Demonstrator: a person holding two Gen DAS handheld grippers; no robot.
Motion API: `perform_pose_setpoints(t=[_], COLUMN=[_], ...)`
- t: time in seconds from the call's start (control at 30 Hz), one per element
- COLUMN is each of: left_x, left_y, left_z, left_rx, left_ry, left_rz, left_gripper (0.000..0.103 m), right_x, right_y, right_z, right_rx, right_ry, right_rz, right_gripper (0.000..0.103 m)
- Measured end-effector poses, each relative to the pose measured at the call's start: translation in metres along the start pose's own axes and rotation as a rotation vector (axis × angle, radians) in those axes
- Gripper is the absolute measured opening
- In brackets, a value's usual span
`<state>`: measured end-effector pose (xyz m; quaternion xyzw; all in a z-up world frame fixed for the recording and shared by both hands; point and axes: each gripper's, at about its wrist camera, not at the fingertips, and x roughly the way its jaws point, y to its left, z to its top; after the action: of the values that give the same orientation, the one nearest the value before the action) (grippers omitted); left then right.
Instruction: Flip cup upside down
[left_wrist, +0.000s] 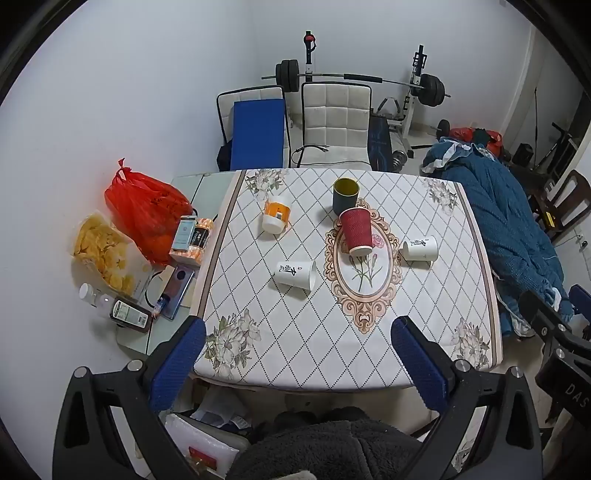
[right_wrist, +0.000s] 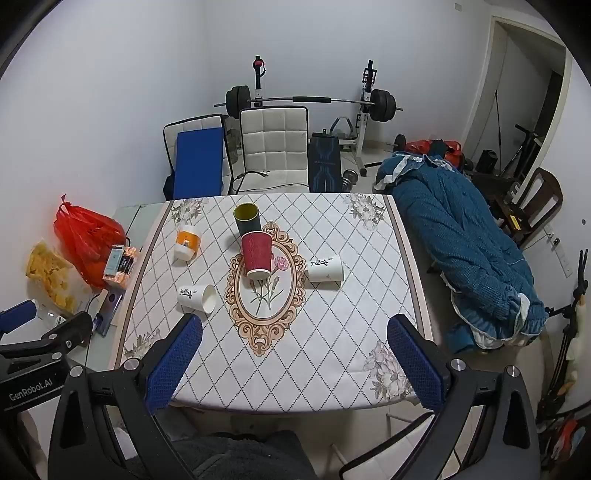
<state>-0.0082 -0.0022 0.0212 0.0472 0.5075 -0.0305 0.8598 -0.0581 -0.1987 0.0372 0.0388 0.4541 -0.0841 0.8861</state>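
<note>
Several cups are on the patterned tablecloth (left_wrist: 424, 302) (right_wrist: 332, 332). A red ribbed paper cup (left_wrist: 355, 231) (right_wrist: 256, 259) lies tipped, mouth toward me, at the centre. A dark cup (left_wrist: 345, 196) (right_wrist: 246, 219) with a yellow-green inside stands upright behind it. Two white paper cups lie on their sides, one left (left_wrist: 295, 274) (right_wrist: 196, 298) and one right (left_wrist: 420, 249) (right_wrist: 325, 268). An orange-and-white cup (left_wrist: 276, 216) (right_wrist: 187, 244) lies far left. My left gripper (left_wrist: 299, 363) and right gripper (right_wrist: 295, 362) are open and empty, above the near table edge.
A red bag (left_wrist: 142, 210), a bag of chips (left_wrist: 101, 254), boxes, a phone (left_wrist: 176, 291) and bottles crowd the glass side table on the left. White chairs (left_wrist: 334, 122) and a barbell rack stand behind. A blue quilt (right_wrist: 469, 251) lies on the right.
</note>
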Motion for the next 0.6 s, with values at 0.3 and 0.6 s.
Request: perform_pose_setpoints(t=[0.3,0.6], left_x=[-0.0012,-0.0038], left_y=[0.0004,0.0019], left_z=[-0.0018,-0.0045], left_rx=[-0.001,-0.002], left_ry=[-0.003,-0.008], left_rz=[0.001,0.001], left_gripper=[0.103,0.103], right_x=[-0.003,-0.005], right_y=[0.0008,0.0018], right_z=[-0.0007,0.0007], right_rx=[0.003,0.003], right_ry=[0.0,-0.001], right_rz=[0.007,0.007], right_gripper=[0.102,0.102])
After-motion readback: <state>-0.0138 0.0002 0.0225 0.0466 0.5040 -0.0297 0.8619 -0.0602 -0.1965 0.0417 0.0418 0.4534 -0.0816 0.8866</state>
